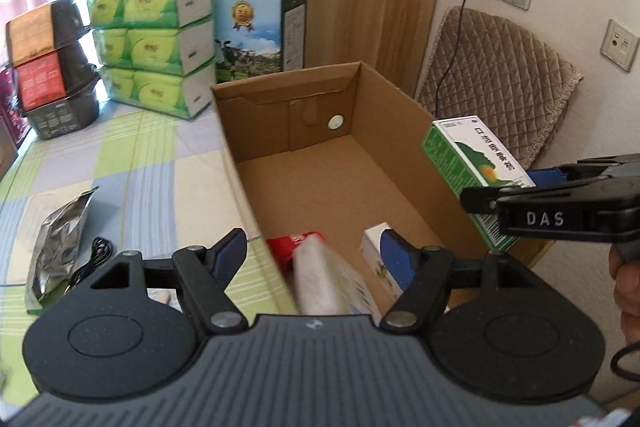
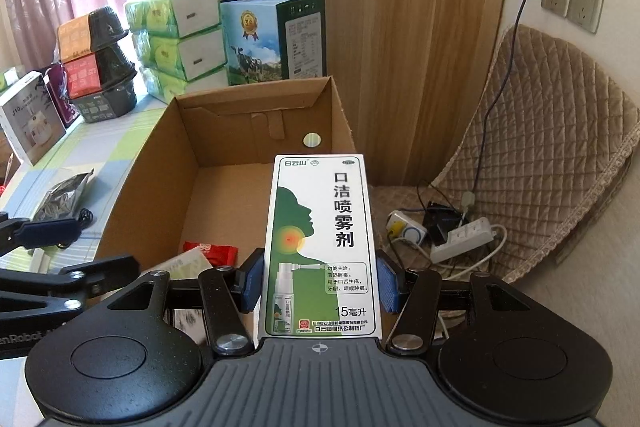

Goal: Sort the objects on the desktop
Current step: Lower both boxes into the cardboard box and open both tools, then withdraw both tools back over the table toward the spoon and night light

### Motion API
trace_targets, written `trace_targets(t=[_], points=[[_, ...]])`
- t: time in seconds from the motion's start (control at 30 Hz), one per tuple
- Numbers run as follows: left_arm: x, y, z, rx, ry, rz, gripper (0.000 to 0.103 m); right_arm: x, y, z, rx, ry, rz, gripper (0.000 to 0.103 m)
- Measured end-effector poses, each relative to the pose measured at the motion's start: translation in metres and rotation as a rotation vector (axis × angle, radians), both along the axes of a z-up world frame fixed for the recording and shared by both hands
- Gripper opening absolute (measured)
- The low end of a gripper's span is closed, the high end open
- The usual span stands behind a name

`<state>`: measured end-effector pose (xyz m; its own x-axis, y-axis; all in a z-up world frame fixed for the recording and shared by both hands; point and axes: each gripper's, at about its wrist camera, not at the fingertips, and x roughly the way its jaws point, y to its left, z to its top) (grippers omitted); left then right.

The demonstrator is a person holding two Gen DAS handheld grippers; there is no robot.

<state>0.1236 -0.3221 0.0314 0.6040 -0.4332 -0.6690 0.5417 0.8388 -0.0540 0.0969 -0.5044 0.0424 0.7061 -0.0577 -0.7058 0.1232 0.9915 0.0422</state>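
Checked tablecloth [image 1: 152,155], possibly plastic-covered.

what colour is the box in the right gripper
Green and white spray box, held by the right gripper; clearest in the right wrist view.

Tissue packs [image 1: 152,47] stacked by milk cartons [image 1: 260,31]; power strip [image 2: 460,239] on quilted chair [image 2: 560,167].

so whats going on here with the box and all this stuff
A person is sorting desk items into an open cardboard box using handheld tongs. The right tongs are shut on a green and white spray box, held above the box's near right edge. The left tongs are open over the box's near end, where a blurred pale packet seems to be dropping beside a red packet. A foil pouch lies on the table.
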Motion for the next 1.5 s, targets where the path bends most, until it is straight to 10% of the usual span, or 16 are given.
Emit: trace_targets(t=[0.93, 1.5], points=[[-0.057, 0.091, 0.019, -0.014, 0.004, 0.126, 0.073, -0.072, 0.060, 0.030, 0.072, -0.050, 0.032, 0.068], [-0.086, 0.162, 0.022, -0.033, 0.022, 0.217, 0.089, -0.105, 0.124, 0.042, 0.041, -0.063, 0.116, 0.101]])
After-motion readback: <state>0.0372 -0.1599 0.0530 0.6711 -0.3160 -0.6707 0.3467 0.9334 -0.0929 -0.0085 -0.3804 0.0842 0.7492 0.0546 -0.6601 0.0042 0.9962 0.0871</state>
